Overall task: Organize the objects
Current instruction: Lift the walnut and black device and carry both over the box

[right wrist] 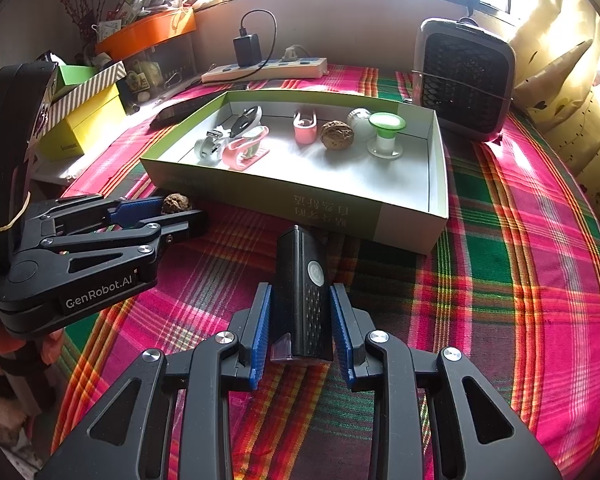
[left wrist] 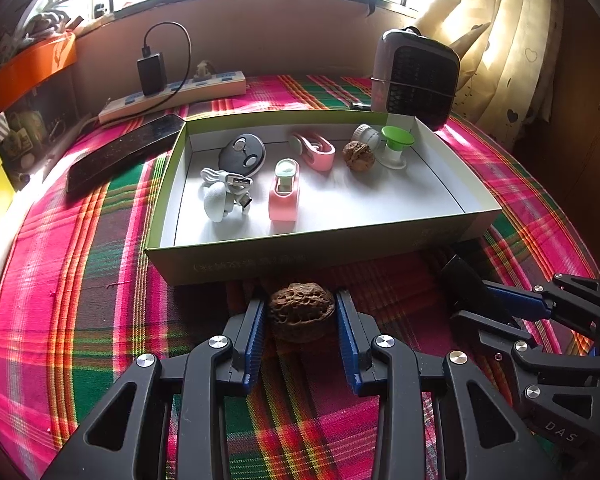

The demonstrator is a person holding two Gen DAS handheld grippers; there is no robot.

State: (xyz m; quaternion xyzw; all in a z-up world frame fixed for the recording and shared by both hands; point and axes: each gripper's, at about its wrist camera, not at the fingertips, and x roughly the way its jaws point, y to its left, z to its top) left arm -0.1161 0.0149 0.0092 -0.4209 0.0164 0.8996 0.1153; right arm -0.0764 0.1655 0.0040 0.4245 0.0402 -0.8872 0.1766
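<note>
Both grippers sit low over the plaid cloth (left wrist: 80,280), just on the near side of the box (left wrist: 228,268), each with one loose item between its pads. The left gripper (left wrist: 300,312) has its pads narrowed against the sides of a walnut (left wrist: 302,310), which looks still to rest on the cloth close to the box's near wall. The right gripper (right wrist: 300,312) is narrowed on a black light (right wrist: 302,292), a slim ribbed bar with a round button, lying with its far end pointing at the box. I judge the step to be the pickup: both items appear gripped but not yet lifted. Inside the box already lie a second walnut (left wrist: 358,155), two pink clips (left wrist: 284,196), a white cable (left wrist: 230,182), a dark disc (left wrist: 242,154) and a green-topped stand (left wrist: 396,144). The next move calls for raising each item clear of the near wall, carrying it away over the rim, and setting it on bare floor in the near half. The walnut is round and hard, so it could slip or roll. Both grippers tilt steeply down and forward, side by side, the right one near the box's right corner.
</note>
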